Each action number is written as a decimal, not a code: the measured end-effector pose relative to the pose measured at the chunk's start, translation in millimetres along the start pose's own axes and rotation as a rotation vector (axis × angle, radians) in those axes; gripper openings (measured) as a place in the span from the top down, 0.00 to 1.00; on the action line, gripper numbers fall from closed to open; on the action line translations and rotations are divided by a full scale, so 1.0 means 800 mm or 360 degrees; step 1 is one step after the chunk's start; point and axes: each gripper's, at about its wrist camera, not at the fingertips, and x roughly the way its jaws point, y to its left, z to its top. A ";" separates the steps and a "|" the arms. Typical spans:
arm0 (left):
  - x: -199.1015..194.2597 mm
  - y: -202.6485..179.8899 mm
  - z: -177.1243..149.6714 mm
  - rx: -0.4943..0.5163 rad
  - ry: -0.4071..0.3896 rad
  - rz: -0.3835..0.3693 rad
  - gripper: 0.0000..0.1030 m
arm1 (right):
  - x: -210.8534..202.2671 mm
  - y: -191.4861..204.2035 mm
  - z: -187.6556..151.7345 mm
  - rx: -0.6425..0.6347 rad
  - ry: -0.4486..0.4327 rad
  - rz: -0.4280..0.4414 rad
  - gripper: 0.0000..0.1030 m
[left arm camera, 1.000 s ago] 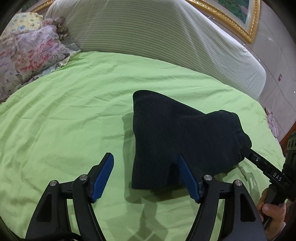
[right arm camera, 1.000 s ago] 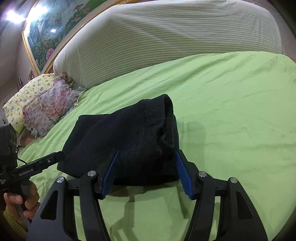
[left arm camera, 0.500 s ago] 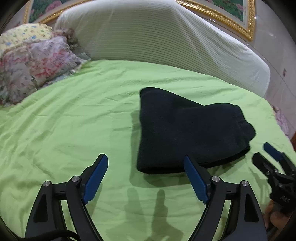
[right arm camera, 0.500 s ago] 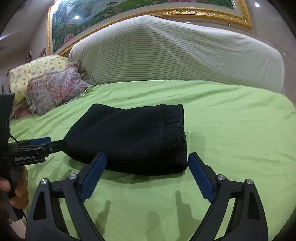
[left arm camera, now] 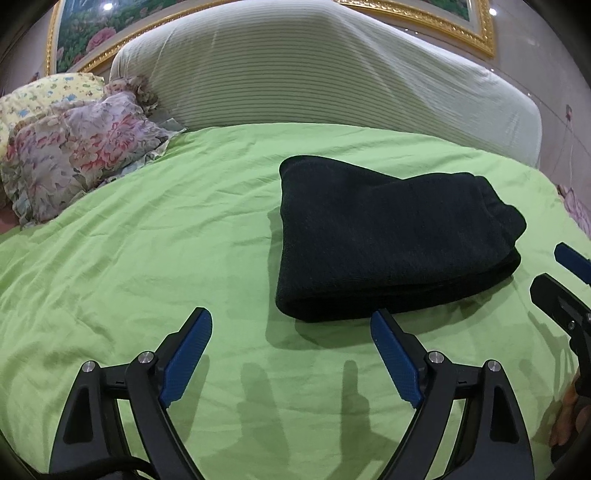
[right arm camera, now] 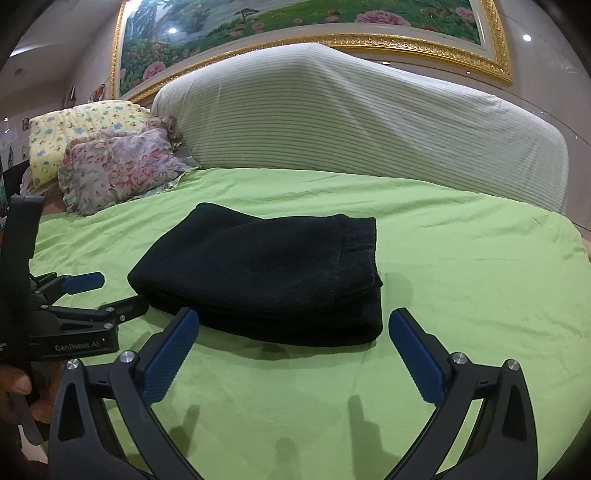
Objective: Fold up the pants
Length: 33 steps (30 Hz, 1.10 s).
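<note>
The black pants [left arm camera: 391, 240] lie folded in a compact stack on the green bed sheet [left arm camera: 147, 258]. My left gripper [left arm camera: 290, 316] is low over the sheet just short of the stack's near edge. Its jaws are opening, with nothing pressed between the blue pads. In the right wrist view the pants [right arm camera: 266, 273] lie just beyond my right gripper [right arm camera: 293, 315], whose jaws are also opening wide and are off the cloth. Each gripper shows in the other's view: the right gripper [left arm camera: 554, 273] beside the stack's right end, the left gripper [right arm camera: 122, 290] at its left corner.
A striped white headboard cushion [right arm camera: 351, 129] runs along the far side of the bed. Floral pillows [left arm camera: 74, 158] are piled at the far left. A gold-framed painting [right arm camera: 295, 18] hangs above. A person's hand [right arm camera: 18, 384] holds the left gripper's handle.
Both grippers have let go of the pants and drawn back toward the near side, jaws spreading wide. The raised, bunched stack has settled flat on the sheet.
</note>
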 end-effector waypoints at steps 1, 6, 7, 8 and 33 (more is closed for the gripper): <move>0.000 -0.001 0.000 0.0009 0.0000 -0.0004 0.13 | 0.002 -0.002 0.000 0.0015 0.0010 0.0004 0.00; -0.006 -0.006 0.002 0.0040 -0.0006 0.0029 0.11 | 0.004 -0.016 -0.002 0.0111 0.0031 0.0022 0.00; -0.008 -0.007 0.002 0.0038 -0.0014 0.0030 0.10 | 0.004 -0.018 -0.003 0.0122 0.0032 0.0024 0.00; -0.010 -0.007 0.003 0.0038 -0.0018 0.0030 0.10 | 0.004 -0.019 -0.003 0.0126 0.0035 0.0021 0.00; 0.000 -0.011 0.004 0.0031 0.0029 0.0022 0.04 | 0.018 -0.008 -0.004 0.0049 0.0105 0.0000 0.00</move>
